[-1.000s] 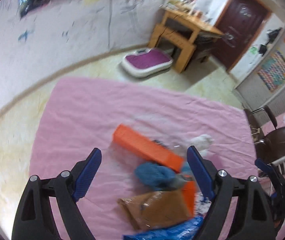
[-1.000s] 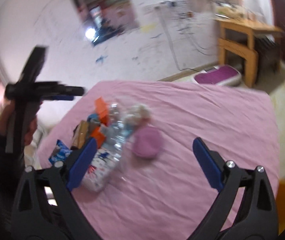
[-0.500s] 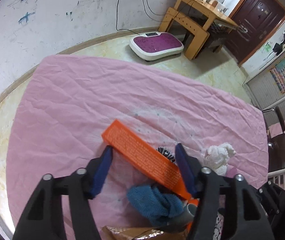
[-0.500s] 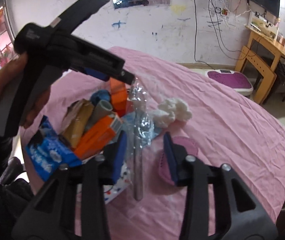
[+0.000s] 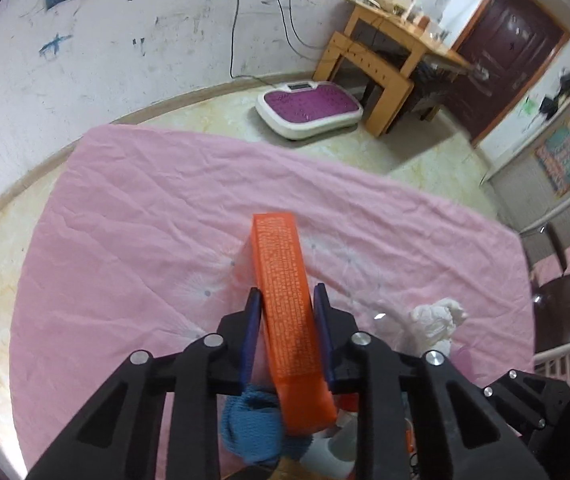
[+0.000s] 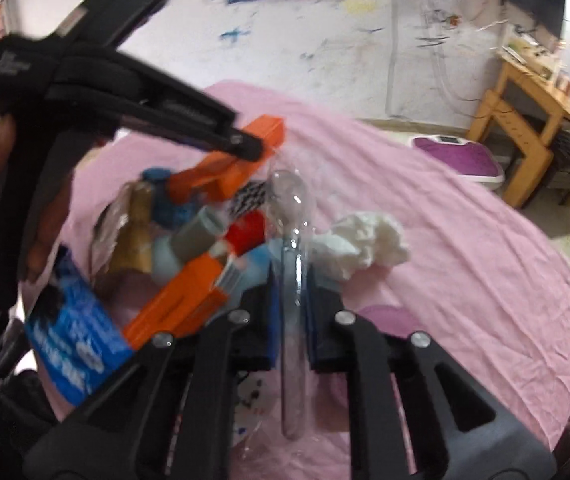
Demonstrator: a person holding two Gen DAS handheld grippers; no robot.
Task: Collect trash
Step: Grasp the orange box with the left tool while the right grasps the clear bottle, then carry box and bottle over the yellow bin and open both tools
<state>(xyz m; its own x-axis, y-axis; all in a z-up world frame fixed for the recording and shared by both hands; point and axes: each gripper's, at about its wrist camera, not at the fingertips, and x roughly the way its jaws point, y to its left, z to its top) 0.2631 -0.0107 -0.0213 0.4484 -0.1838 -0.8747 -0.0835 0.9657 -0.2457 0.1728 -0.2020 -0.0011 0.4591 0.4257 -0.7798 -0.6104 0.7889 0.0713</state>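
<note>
A long orange box [image 5: 285, 300] stands between my left gripper's [image 5: 285, 296] blue pads, in line with the fingers. The jaws are closing and the pads press on its sides. In the right wrist view this left gripper [image 6: 245, 148] reaches in from the upper left, held by a hand, with the orange box [image 6: 269, 128] sticking out past its tip. My right gripper [image 6: 291, 276] is shut on a thin fold of clear plastic [image 6: 293, 200] that rises above the pads. A crumpled white tissue [image 6: 365, 244] lies just right of it.
A pile lies on the pink cloth [image 5: 145, 240]: a blue cloth ball [image 5: 249, 428], a second orange box [image 6: 181, 300], a blue packet [image 6: 65, 344], a grey tube [image 6: 201, 232] and a purple disc [image 6: 385, 316]. A scale [image 5: 309, 108] and a wooden desk [image 5: 385, 68] stand beyond.
Both grippers went from wide open to closed. The left one came down over the orange box, which turned in line with its fingers. The right one moved in to the pile and pinched the clear plastic.
</note>
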